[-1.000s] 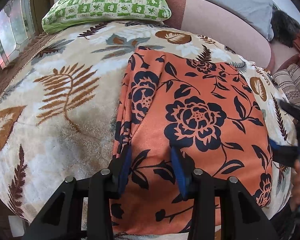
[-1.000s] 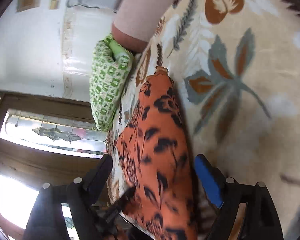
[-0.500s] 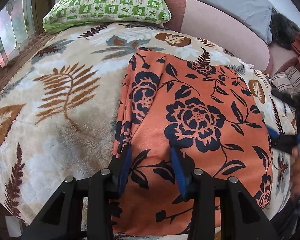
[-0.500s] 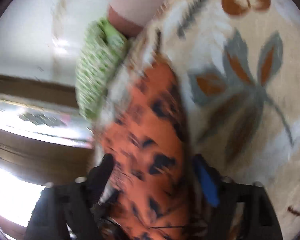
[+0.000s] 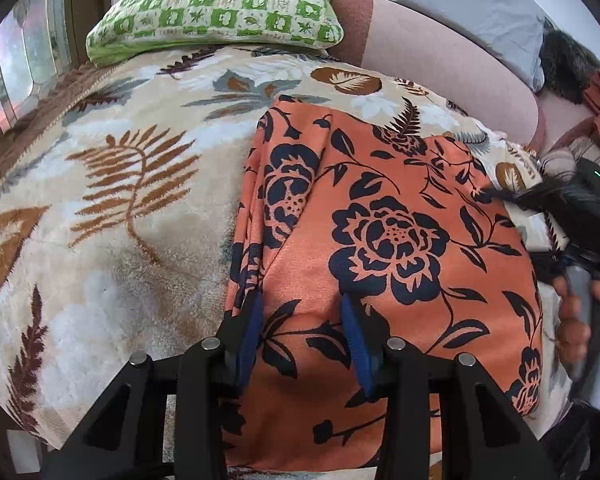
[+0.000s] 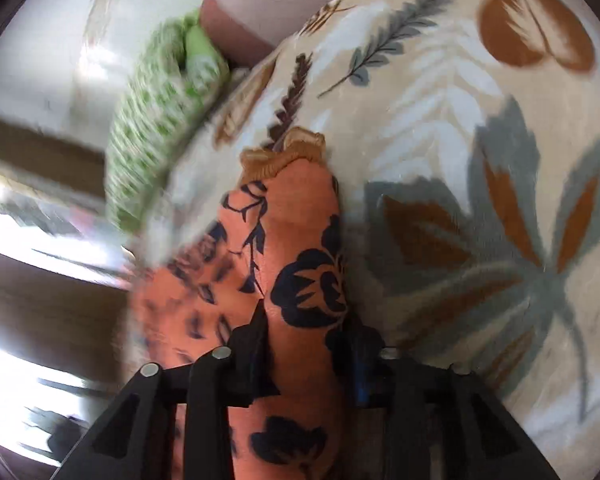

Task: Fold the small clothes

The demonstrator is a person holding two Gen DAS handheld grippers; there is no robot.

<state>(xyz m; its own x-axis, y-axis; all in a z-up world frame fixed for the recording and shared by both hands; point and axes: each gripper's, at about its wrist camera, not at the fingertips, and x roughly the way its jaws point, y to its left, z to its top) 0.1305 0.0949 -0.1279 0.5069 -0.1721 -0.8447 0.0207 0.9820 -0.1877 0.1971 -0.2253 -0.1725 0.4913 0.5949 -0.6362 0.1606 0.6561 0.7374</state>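
Lying spread over a leaf-patterned blanket [image 5: 112, 184] is an orange garment [image 5: 392, 236] printed with dark navy flowers, its left edge bunched into a long lengthwise fold. In the left wrist view, the garment's near edge is sitting between the blue pads of the left gripper [image 5: 300, 320], whose fingers are standing apart with the cloth passing between and under them; whether they are actually pressing the cloth cannot be told. The garment is stretching away from this gripper toward a green and white checked pillow [image 5: 220, 4] at the blanket's far end.

In the blurred right wrist view, the right gripper [image 6: 306, 340] is pinching a raised ridge of the same garment [image 6: 300, 220], its fingers closed in against the fabric on both sides. Beyond the gripper, the cloth is narrowing to a gathered tan band [image 6: 288, 152] resting on the blanket [image 6: 480, 200]. The pillow [image 6: 160, 128] is appearing smeared beside it.

At the right edge of the left wrist view, a hand [image 5: 580, 312] is holding the right gripper against the garment's right side.
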